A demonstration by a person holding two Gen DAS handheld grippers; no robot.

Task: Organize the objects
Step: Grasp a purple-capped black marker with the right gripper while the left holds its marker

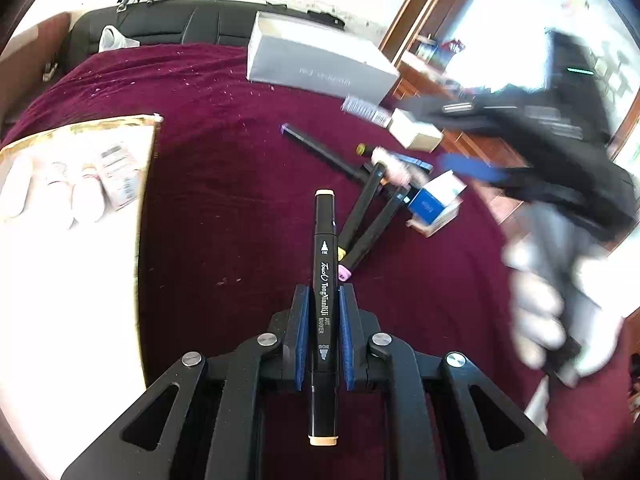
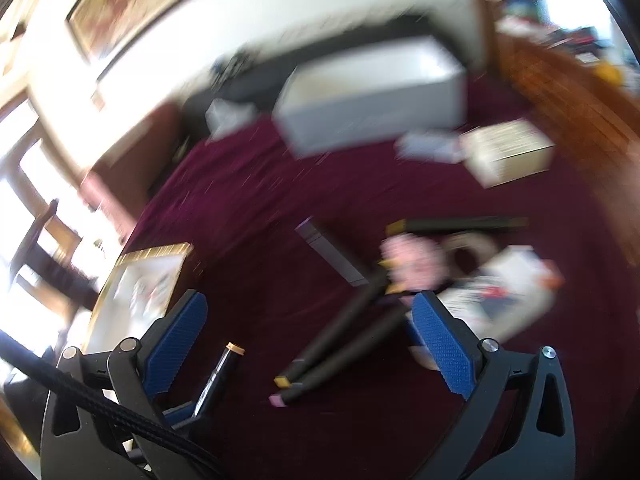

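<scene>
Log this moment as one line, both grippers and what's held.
left gripper: shut on marker | right gripper: open, empty | loose markers: on red cloth

Five black double-ended art markers [image 1: 325, 280] and three small cardboard cartons [image 1: 434, 202] before my grey open box [image 1: 320, 60].

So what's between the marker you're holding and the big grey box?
Only bare maroon cloth, seen in the left wrist view, between the held marker and the grey box.
</scene>
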